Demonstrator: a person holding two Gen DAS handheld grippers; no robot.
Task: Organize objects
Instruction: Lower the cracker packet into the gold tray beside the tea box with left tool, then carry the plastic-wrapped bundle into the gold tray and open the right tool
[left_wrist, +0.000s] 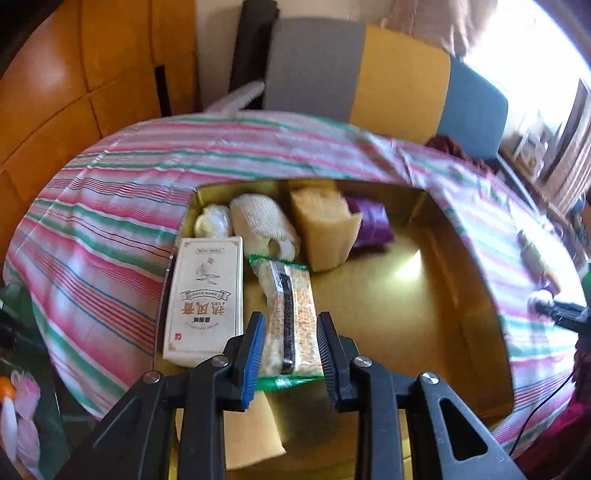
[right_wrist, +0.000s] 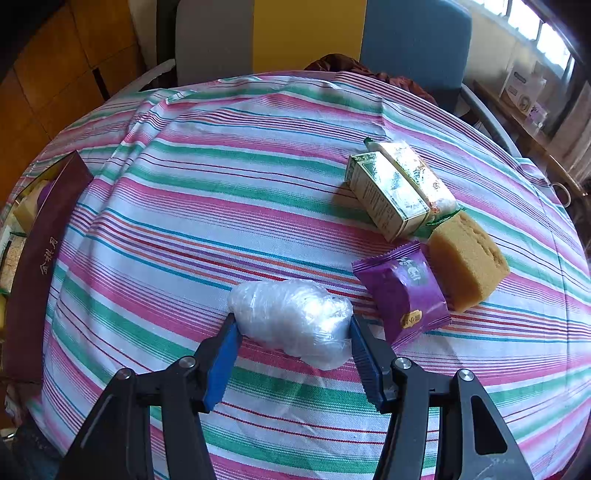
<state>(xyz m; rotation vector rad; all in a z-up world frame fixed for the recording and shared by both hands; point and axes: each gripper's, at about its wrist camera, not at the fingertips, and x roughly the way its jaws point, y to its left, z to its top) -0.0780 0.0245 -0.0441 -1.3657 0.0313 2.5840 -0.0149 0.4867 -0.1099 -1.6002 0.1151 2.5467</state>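
In the left wrist view my left gripper (left_wrist: 291, 325) is shut on a green-edged snack bar packet (left_wrist: 291, 314) and holds it over the gold-lined box (left_wrist: 424, 295). In the box lie a white carton (left_wrist: 207, 299), a wrapped roll (left_wrist: 264, 225), a clear-wrapped bundle (left_wrist: 212, 221), a yellow sponge (left_wrist: 323, 229), a purple packet (left_wrist: 371, 221) and a second sponge (left_wrist: 251, 424) below the fingers. In the right wrist view my right gripper (right_wrist: 291, 332) has its fingers on both sides of a clear plastic-wrapped bundle (right_wrist: 291, 317) on the striped cloth; grip unclear.
On the striped tablecloth (right_wrist: 221, 206) to the right lie a green-white carton (right_wrist: 388, 195), a snack packet (right_wrist: 417, 173), a yellow sponge (right_wrist: 465, 258) and a purple packet (right_wrist: 402, 291). The box's maroon wall (right_wrist: 40, 266) stands at the left. Chairs (right_wrist: 306, 33) stand behind the table.
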